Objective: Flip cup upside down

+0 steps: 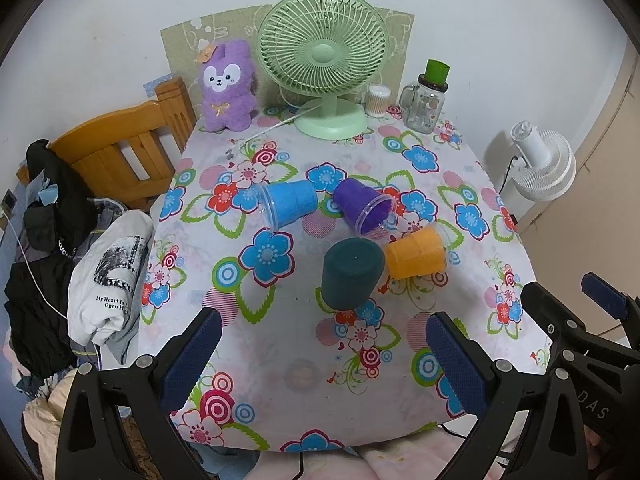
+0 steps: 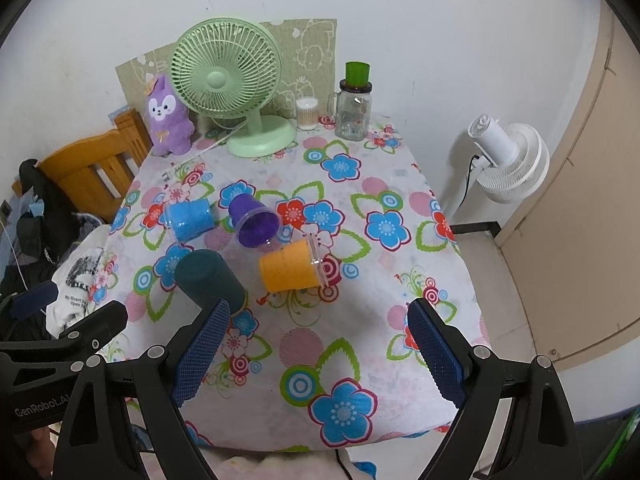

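Several cups sit mid-table on a floral cloth. A dark teal cup (image 1: 352,270) (image 2: 210,278) stands upside down. A blue cup (image 1: 289,204) (image 2: 190,219), a purple cup (image 1: 364,206) (image 2: 254,220) and an orange cup (image 1: 418,254) (image 2: 291,266) lie on their sides. My left gripper (image 1: 324,356) is open and empty, just short of the teal cup. My right gripper (image 2: 320,354) is open and empty, near the table's front edge, with the teal cup beside its left finger (image 2: 202,354).
A green desk fan (image 1: 324,60) (image 2: 228,80), a purple plush toy (image 1: 228,84), a cotton-swab jar (image 1: 378,100) and a glass jar with a green cap (image 1: 428,100) line the back edge. A wooden chair (image 1: 120,148) and piled clothes (image 1: 60,248) are on the left. A white floor fan (image 2: 508,160) stands on the right.
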The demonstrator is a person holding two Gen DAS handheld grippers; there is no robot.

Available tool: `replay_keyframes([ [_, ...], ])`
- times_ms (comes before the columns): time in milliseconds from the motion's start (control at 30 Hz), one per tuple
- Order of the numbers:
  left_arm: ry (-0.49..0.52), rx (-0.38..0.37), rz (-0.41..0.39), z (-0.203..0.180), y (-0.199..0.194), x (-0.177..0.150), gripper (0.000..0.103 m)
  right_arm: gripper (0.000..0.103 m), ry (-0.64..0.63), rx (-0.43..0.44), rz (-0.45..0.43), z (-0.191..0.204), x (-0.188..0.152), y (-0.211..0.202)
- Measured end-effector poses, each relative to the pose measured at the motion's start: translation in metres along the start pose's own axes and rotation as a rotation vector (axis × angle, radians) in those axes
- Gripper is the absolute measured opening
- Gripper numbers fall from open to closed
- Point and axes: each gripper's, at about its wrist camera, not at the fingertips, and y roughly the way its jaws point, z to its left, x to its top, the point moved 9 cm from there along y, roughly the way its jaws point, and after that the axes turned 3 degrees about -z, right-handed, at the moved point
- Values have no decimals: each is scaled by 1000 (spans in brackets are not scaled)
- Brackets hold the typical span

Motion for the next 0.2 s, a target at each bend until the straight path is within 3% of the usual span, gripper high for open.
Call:
replay_keyframes([
  [200,8,5,18,-2,8,5,103,92,0,2,21,-3,2,9],
])
